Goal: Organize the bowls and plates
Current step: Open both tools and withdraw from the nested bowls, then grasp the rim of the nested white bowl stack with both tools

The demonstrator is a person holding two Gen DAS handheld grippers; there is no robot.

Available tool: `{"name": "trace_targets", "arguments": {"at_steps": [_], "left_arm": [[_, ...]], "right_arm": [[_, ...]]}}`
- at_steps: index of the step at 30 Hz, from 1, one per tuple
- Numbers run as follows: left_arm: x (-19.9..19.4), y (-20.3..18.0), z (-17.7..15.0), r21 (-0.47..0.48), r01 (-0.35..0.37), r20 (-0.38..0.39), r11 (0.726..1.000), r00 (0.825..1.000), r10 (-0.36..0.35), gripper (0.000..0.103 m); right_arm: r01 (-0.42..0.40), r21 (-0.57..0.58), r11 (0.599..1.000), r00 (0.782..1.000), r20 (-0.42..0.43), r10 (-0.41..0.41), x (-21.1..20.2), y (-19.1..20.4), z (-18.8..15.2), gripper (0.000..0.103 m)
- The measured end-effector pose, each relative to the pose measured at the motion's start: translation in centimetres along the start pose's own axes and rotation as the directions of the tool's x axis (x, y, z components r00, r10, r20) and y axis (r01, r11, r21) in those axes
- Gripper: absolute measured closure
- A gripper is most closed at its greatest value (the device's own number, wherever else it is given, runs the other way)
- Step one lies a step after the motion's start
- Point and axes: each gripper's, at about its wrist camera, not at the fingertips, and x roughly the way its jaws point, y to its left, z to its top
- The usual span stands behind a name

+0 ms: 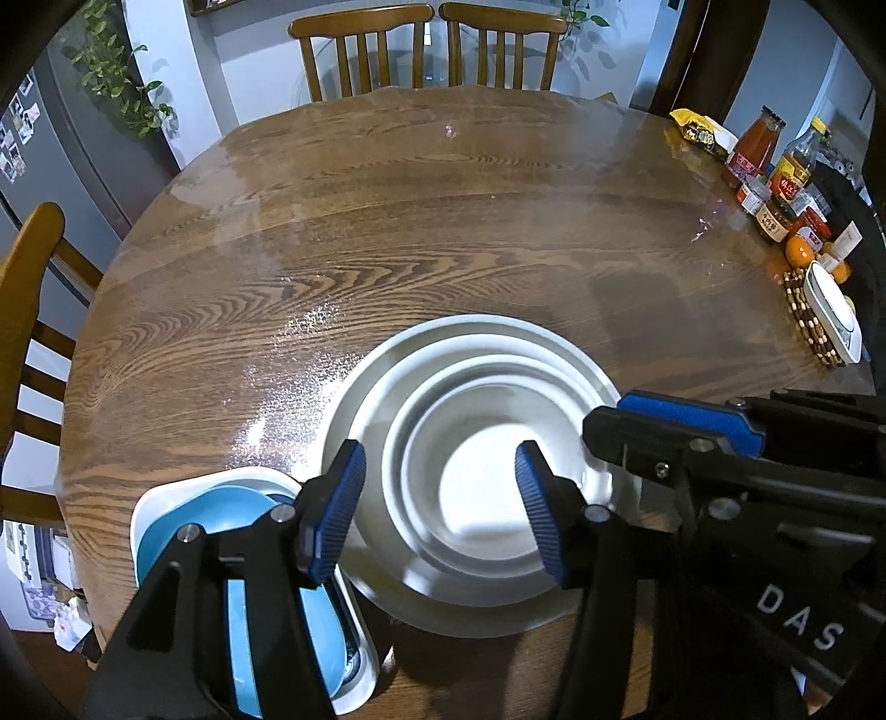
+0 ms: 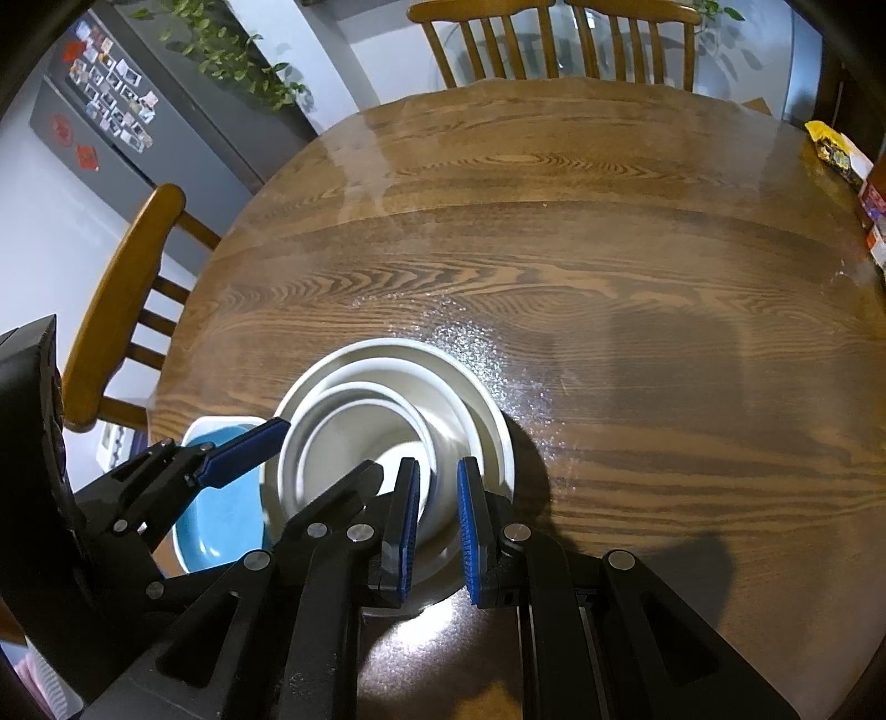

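A stack of white round plates and bowls (image 1: 476, 487) sits on the wooden table (image 1: 387, 232), smaller ones nested inside larger. To its left a blue dish (image 1: 183, 526) lies in a white squarish dish (image 1: 149, 498). My left gripper (image 1: 440, 509) is open above the stack's near-left side. My right gripper (image 2: 437, 526) straddles the near right rim of the white stack (image 2: 387, 421), jaws narrowly apart; its finger shows in the left wrist view (image 1: 686, 421). The blue dish (image 2: 221, 515) also shows in the right wrist view, behind a left gripper finger (image 2: 243, 451).
Sauce bottles and jars (image 1: 775, 166), oranges (image 1: 800, 249), a snack packet (image 1: 700, 130) and a white dish on a beaded mat (image 1: 830, 315) line the table's right edge. Wooden chairs (image 1: 426, 50) stand at the far side and one (image 2: 122, 299) at the left.
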Motion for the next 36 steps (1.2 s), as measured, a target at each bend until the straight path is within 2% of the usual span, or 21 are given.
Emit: {"name": "trace_targets", "arguments": {"at_steps": [2,6,8,10,15,18,19,23,27,31,33,36], "left_arm": [[-0.2,0.0,0.0,0.001,-0.001,0.006,1.000,1.000,0.001,0.040],[-0.6,0.0,0.0,0.001,0.000,0.013,1.000,1.000,0.000,0.040],[-0.9,0.2,0.1,-0.002,0.003,0.019,1.000,1.000,-0.003,0.037],[-1.2,0.5,0.1,-0.009,0.004,0.026,1.000,1.000,-0.003,0.033],[-1.8,1.4,0.1,-0.037,-0.003,0.036,0.999,0.999,0.005,0.026],[-2.1,1.8,0.2,-0.046,-0.001,0.033,0.999,0.999,0.003,0.022],[-2.2,2.0,0.2,-0.048,-0.001,0.033,0.999,0.999,0.003,0.018],[-3.1,4.2,0.7,-0.095,-0.016,0.037,0.995,0.999,0.019,0.001],[-4.2,7.4,1.2,-0.195,-0.043,0.043,0.980,0.998,0.052,0.001],[-4.1,8.5,1.0,-0.232,0.007,0.019,0.973,1.000,-0.002,0.001],[-3.8,8.5,0.8,-0.236,0.008,0.001,0.972,1.000,-0.008,0.002],[-3.5,8.8,0.6,-0.260,0.029,-0.017,0.965,0.999,-0.035,0.011]], "right_arm": [[0.002,-0.003,1.000,1.000,0.002,-0.002,-0.2,0.1,-0.1,0.090],[0.003,-0.004,1.000,1.000,0.006,-0.003,-0.5,0.0,-0.2,0.090],[0.003,-0.005,1.000,1.000,0.011,-0.003,-0.7,-0.1,-0.2,0.083],[0.001,-0.003,1.000,1.000,0.025,-0.001,-1.1,-0.2,-0.3,0.062],[-0.011,-0.001,1.000,0.999,0.053,0.011,-2.0,-0.4,-0.4,0.061],[-0.015,0.006,1.000,0.998,0.062,0.014,-2.4,-0.6,-0.4,0.053],[-0.013,0.009,1.000,0.998,0.067,0.013,-2.5,-0.7,-0.4,0.049],[0.000,0.038,0.999,0.996,0.094,-0.003,-3.4,-1.7,-0.5,0.045],[0.011,0.078,0.997,0.995,0.098,-0.018,-3.7,-3.0,-0.7,0.045],[0.011,0.107,0.994,0.996,0.081,-0.020,-3.3,-3.9,-1.3,0.045],[0.009,0.113,0.994,0.997,0.069,-0.017,-3.0,-4.1,-1.5,0.045],[-0.004,0.122,0.993,0.998,0.065,-0.004,-2.6,-4.3,-1.8,0.045]]}}
